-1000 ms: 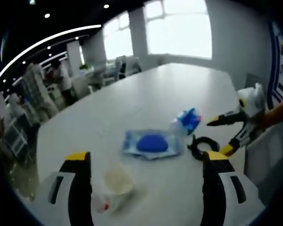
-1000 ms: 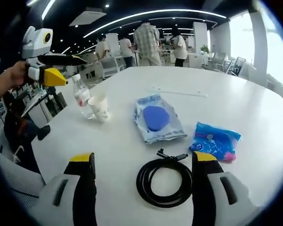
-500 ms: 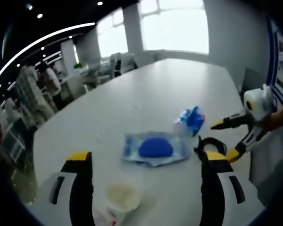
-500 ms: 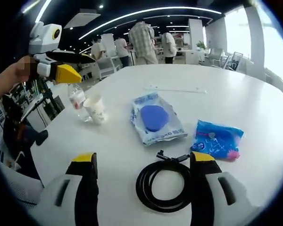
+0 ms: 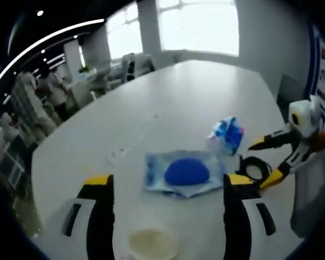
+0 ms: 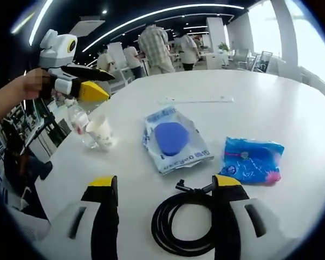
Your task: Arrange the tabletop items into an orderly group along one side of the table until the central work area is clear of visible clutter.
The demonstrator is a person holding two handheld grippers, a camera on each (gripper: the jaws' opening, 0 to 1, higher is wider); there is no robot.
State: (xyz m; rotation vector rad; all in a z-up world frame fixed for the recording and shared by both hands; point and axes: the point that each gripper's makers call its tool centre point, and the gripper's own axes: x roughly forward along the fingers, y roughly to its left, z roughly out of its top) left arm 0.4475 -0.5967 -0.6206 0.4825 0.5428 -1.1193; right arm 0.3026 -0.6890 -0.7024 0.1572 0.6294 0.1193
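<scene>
In the left gripper view, my left gripper (image 5: 167, 181) is open, and a white paper cup (image 5: 153, 244) sits low between its jaws. Beyond lie a clear pouch with a blue pad (image 5: 184, 172), a blue crinkled packet (image 5: 227, 134) and a black cable coil (image 5: 255, 168). My right gripper (image 5: 268, 157) comes in from the right beside the coil. In the right gripper view, my right gripper (image 6: 164, 181) is open over the cable coil (image 6: 184, 225). The pouch (image 6: 173, 140) and the packet (image 6: 253, 160) lie ahead. The left gripper (image 6: 95, 82) hovers above the cup (image 6: 101, 131).
A clear water bottle (image 6: 78, 122) stands just left of the cup, near the table's edge. A thin white strip (image 6: 195, 99) lies further back on the white table (image 6: 271, 108). Several people and desks fill the room behind. Chairs stand past the left edge.
My left gripper has moved in over the cup, which now sits lower between its jaws. The right gripper has come closer to the cable coil. The items lie as before.
</scene>
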